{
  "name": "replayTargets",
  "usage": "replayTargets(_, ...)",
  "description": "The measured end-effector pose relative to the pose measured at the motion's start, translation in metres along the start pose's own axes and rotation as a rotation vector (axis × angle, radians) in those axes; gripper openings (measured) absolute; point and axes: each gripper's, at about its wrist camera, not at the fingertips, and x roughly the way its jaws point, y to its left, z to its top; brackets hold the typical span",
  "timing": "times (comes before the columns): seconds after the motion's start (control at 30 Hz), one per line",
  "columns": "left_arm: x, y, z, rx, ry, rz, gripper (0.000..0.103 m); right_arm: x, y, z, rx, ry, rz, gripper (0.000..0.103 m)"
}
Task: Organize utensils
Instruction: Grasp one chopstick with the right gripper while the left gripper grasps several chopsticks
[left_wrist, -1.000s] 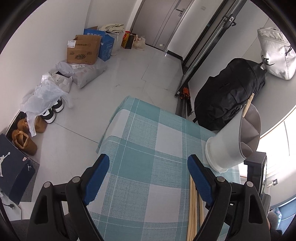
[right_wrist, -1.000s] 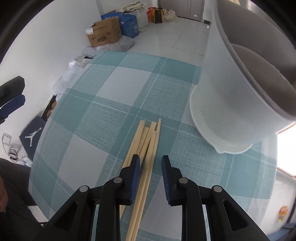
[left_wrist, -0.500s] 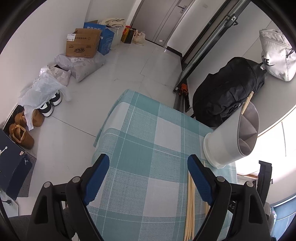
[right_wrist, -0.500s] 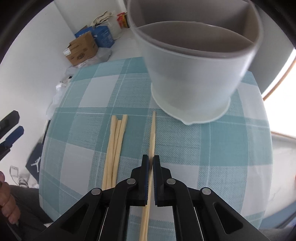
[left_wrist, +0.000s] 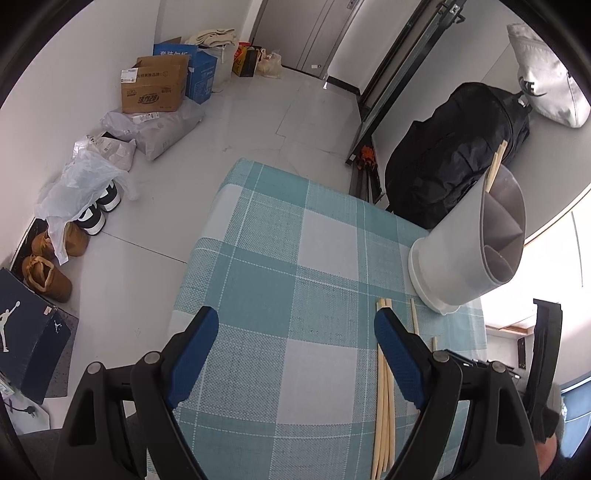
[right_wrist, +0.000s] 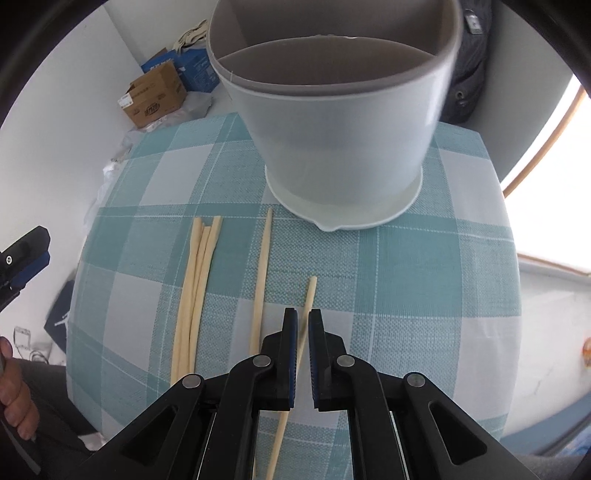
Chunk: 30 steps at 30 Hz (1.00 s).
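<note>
A white divided utensil holder (right_wrist: 340, 122) stands at the far side of the checked tablecloth (right_wrist: 424, 266); it also shows in the left wrist view (left_wrist: 465, 254), with one chopstick (left_wrist: 495, 170) standing in it. My right gripper (right_wrist: 303, 321) is shut on a single wooden chopstick (right_wrist: 308, 302), its tip pointing toward the holder. Another single chopstick (right_wrist: 263, 266) lies to its left, and a bundle of several chopsticks (right_wrist: 197, 284) lies further left. My left gripper (left_wrist: 295, 354) is open and empty above the cloth, with the bundle (left_wrist: 384, 417) by its right finger.
Beyond the table are cardboard boxes (left_wrist: 155, 88), bags, shoes (left_wrist: 48, 273) and a dark shoebox (left_wrist: 26, 332) on the floor at left. A black bag (left_wrist: 454, 155) and a white bag (left_wrist: 546, 77) sit behind the holder.
My right gripper closed on one chopstick, pulled it out of the bundle and now holds it to the right of another single one. The left gripper drew back slightly, staying open.
</note>
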Motion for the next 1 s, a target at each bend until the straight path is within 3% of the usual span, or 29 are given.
replayTargets(0.07, 0.002, -0.002, 0.0, 0.006, 0.008, 0.01, 0.083, 0.005, 0.003, 0.003, -0.023, 0.025, -0.025, 0.02)
replayTargets(0.2, 0.008, -0.004, -0.002, 0.016, 0.025, 0.028, 0.083, 0.006, 0.007, 0.003, -0.075, 0.021, -0.059, 0.023)
replayTargets(0.27, 0.011, -0.006, -0.002, 0.019, 0.032, 0.035, 0.083, 0.007, 0.008, 0.004, -0.084, 0.005, -0.073, 0.022)
replayTargets(0.33, 0.014, -0.007, -0.002, 0.021, 0.038, 0.044, 0.083, 0.009, 0.007, 0.005, -0.075, -0.014, -0.09, 0.006)
replayTargets(0.47, 0.023, -0.016, -0.004, 0.041, 0.064, 0.041, 0.083, 0.001, -0.009, 0.003, -0.012, -0.057, -0.033, 0.003)
replayTargets(0.8, 0.054, -0.049, -0.013, 0.125, 0.17, 0.0, 0.083, -0.087, -0.047, -0.009, 0.1, -0.382, 0.168, 0.003)
replayTargets(1.0, 0.066, -0.064, -0.013, 0.15, 0.2, 0.003, 0.083, -0.109, -0.072, -0.017, 0.213, -0.478, 0.282, 0.003)
